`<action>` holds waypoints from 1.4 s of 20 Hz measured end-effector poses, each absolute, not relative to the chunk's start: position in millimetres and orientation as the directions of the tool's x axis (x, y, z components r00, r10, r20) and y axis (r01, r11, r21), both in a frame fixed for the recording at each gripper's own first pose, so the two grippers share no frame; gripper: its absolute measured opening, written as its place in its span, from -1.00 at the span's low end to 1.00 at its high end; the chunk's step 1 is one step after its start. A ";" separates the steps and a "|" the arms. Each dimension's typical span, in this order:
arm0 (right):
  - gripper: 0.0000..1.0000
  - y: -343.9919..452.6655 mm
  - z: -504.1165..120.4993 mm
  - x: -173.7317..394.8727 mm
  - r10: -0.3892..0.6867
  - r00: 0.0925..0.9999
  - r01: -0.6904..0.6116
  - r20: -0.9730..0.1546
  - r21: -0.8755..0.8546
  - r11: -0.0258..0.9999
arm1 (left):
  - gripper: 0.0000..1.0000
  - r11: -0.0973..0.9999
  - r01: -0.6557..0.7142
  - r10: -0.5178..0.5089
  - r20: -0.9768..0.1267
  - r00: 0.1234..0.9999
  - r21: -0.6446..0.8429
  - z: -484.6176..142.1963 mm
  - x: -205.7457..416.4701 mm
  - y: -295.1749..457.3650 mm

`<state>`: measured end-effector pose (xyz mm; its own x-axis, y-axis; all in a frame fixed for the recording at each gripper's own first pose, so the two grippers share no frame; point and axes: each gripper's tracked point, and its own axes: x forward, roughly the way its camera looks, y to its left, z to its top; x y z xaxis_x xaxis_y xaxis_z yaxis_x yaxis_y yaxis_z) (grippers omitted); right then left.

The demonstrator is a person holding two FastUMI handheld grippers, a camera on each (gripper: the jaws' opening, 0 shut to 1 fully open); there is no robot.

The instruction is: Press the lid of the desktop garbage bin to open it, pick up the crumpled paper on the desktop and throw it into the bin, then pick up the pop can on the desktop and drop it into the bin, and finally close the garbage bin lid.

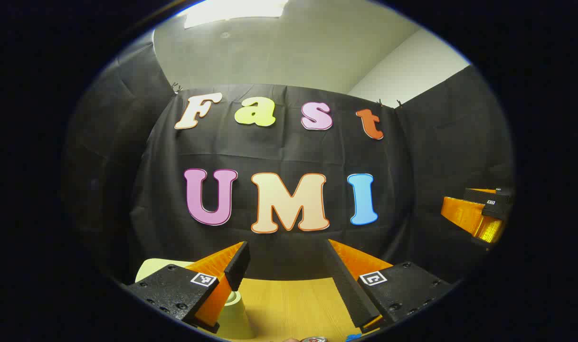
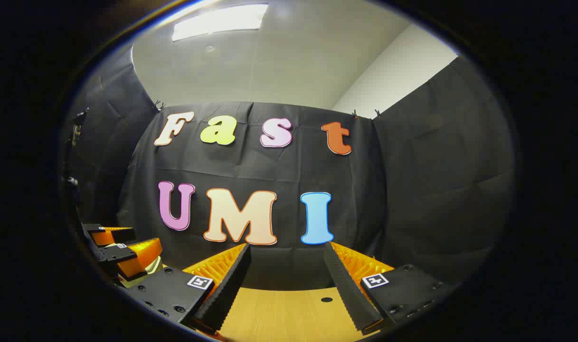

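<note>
Hovering above a light wooden desk (image 1: pixel 289 304), both grippers point towards the black cloth booth wall (image 1: pixel 289 152) with nothing between their fingers.

In the left gripper view, the left gripper (image 1: pixel 289 266) sits at the bottom of the frame, its jaws spread wide and released. Just behind its left finger, at the lower left of the frame, stands a pale cream plastic garbage bin (image 1: pixel 234 313) with a small round button on its lid; a flat pale surface that may be part of it shows farther left. At the very bottom edge, near the centre, a sliver of a round silvery metal pop can top (image 1: pixel 314 339) peeks in, with a scrap of something blue beside it that is too small to identify. The right gripper (image 1: pixel 478 213) appears at the right edge of this frame, well apart; how its jaws stand cannot be told from here.

In the right gripper view, the right gripper (image 2: pixel 286 270) fills the bottom of the frame, jaws wide apart and released over bare desk (image 2: pixel 289 313). The left gripper (image 2: pixel 122 247) shows at the lower left edge.

The bin lid appears shut, so pressing its button seems the step in hand. The can is probably light, thin-walled and smooth, likely to dent or slip; gripping across the middle of its body with gentle pressure seems safest.
</note>
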<state>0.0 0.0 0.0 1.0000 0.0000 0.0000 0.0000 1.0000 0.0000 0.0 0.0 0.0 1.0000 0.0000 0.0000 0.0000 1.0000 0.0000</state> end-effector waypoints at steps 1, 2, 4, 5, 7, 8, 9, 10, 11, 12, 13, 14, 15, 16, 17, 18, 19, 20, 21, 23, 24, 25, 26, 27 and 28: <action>0.95 -1.0 -1.5 2.4 0.004 1.000 -0.004 -0.005 0.002 1.000 | 0.86 1.000 -0.002 0.002 0.000 1.000 0.001 0.8 0.5 -1.1; 0.99 -2.3 -2.6 3.8 0.005 1.000 -0.005 -0.008 0.007 1.000 | 0.86 1.000 -0.004 0.004 -0.002 1.000 0.003 0.3 0.0 -2.3; 0.99 -4.8 -4.5 5.4 0.009 1.000 -0.009 -0.012 0.017 1.000 | 0.84 1.000 -0.007 0.007 -0.004 1.000 0.009 0.0 1.3 -3.9; 0.99 -7.1 -4.8 6.0 0.011 1.000 -0.011 -0.013 0.018 1.000 | 0.87 1.000 -0.009 0.009 -0.003 1.000 0.014 0.6 1.9 -4.1; 0.99 -10.5 -6.8 6.9 0.013 1.000 -0.013 -0.010 0.018 1.000 | 0.86 1.000 -0.013 0.013 0.001 1.000 0.021 2.1 3.0 -4.8; 0.95 -11.2 -9.4 7.7 0.015 1.000 -0.014 -0.012 0.021 1.000 | 0.86 1.000 -0.015 0.015 0.000 1.000 0.023 1.2 2.8 -5.4; 0.95 -11.3 -10.9 8.2 0.019 1.000 -0.019 -0.016 0.027 0.999 | 0.86 1.000 -0.016 0.016 -0.006 1.000 0.024 0.4 4.3 -6.5; 0.95 -11.1 -14.0 8.7 0.024 0.999 -0.024 -0.020 0.037 0.999 | 0.84 1.000 -0.018 0.018 -0.010 1.000 0.025 -1.1 6.0 -6.9; 0.95 -11.1 -16.4 10.0 0.030 0.999 -0.029 -0.024 0.045 0.999 | 0.86 0.999 -0.018 0.018 -0.015 1.000 0.027 -0.7 6.7 -7.5; 0.95 -11.7 -18.6 11.5 0.034 0.999 -0.033 -0.027 0.051 0.998 | 0.84 0.999 -0.019 0.020 -0.016 1.000 0.031 -1.4 7.4 -8.5; 0.95 -11.8 -21.0 12.7 0.039 0.999 -0.037 -0.032 0.052 0.998 | 0.84 0.999 -0.024 0.024 -0.015 1.000 0.036 0.0 7.8 -8.1; 0.95 -11.2 -25.2 13.0 0.045 0.998 -0.043 -0.038 0.052 0.998 | 0.86 0.999 -0.028 0.029 -0.014 0.999 0.042 0.8 7.4 -7.1; 0.99 -11.1 -28.7 14.9 0.050 0.998 -0.048 -0.047 0.052 0.997 | 0.86 0.999 -0.030 0.031 -0.012 0.999 0.045 1.8 7.5 -7.6; 0.95 -10.9 -32.4 16.0 0.056 0.997 -0.053 -0.056 0.054 0.997 | 0.86 0.998 -0.033 0.033 -0.015 0.999 0.048 -1.0 8.2 -8.3; 0.95 -10.2 -35.6 18.0 0.062 0.996 -0.058 -0.065 0.057 0.997 | 0.86 0.998 -0.033 0.034 -0.020 0.999 0.051 -2.5 9.1 -9.7; 0.95 -9.9 -38.4 19.8 0.065 0.995 -0.061 -0.071 0.059 0.996 | 0.86 0.998 -0.036 0.037 -0.024 0.999 0.057 -3.5 10.8 -8.8; 0.95 -9.9 -40.1 21.4 0.069 0.995 -0.064 -0.075 0.060 0.996 | 0.87 0.997 -0.039 0.040 -0.026 0.999 0.063 -4.1 11.7 -8.2; 0.95 -10.3 -42.4 22.2 0.073 0.994 -0.068 -0.078 0.059 0.996 | 0.87 0.997 -0.040 0.041 -0.026 0.999 0.069 -5.0 11.7 -9.3; 0.95 -10.2 -42.8 23.1 0.075 0.994 -0.071 -0.080 0.055 0.996 | 0.86 0.996 -0.043 0.045 -0.028 0.999 0.072 -4.9 12.0 -9.4; 0.95 -10.2 -43.1 24.0 0.078 0.994 -0.075 -0.079 0.049 0.996 | 0.84 0.996 -0.050 0.052 -0.031 0.998 0.070 -8.2 13.0 -7.0; 0.95 -9.8 -42.7 23.6 0.080 0.994 -0.076 -0.076 0.048 0.996 | 0.82 0.997 -0.052 0.054 -0.033 0.998 0.065 -8.4 13.4 -6.6; 0.95 -9.2 -41.9 23.4 0.082 0.994 -0.079 -0.074 0.048 0.996 | 0.75 0.996 -0.056 0.059 -0.033 0.998 0.064 -8.2 12.1 -5.7; 0.95 -9.0 -43.0 22.0 0.084 0.994 -0.080 -0.074 0.048 0.996 | 0.71 0.996 -0.060 0.062 -0.033 0.998 0.065 -7.7 11.5 -3.1; 0.95 -8.7 -43.0 22.3 0.085 0.994 -0.081 -0.074 0.049 0.995 | 0.61 0.996 -0.066 0.068 -0.032 0.997 0.068 -7.1 11.8 -0.8; 0.95 -8.0 -44.4 21.4 0.086 0.993 -0.083 -0.075 0.049 0.995 | 0.56 0.995 -0.072 0.074 -0.028 0.997 0.070 -6.4 11.2 1.3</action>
<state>21.4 -8.0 -44.4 0.9934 0.0863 -0.0755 -0.0827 0.9954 0.0490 11.2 1.3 -6.4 0.9969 0.0744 -0.0276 -0.0723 0.9949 0.0698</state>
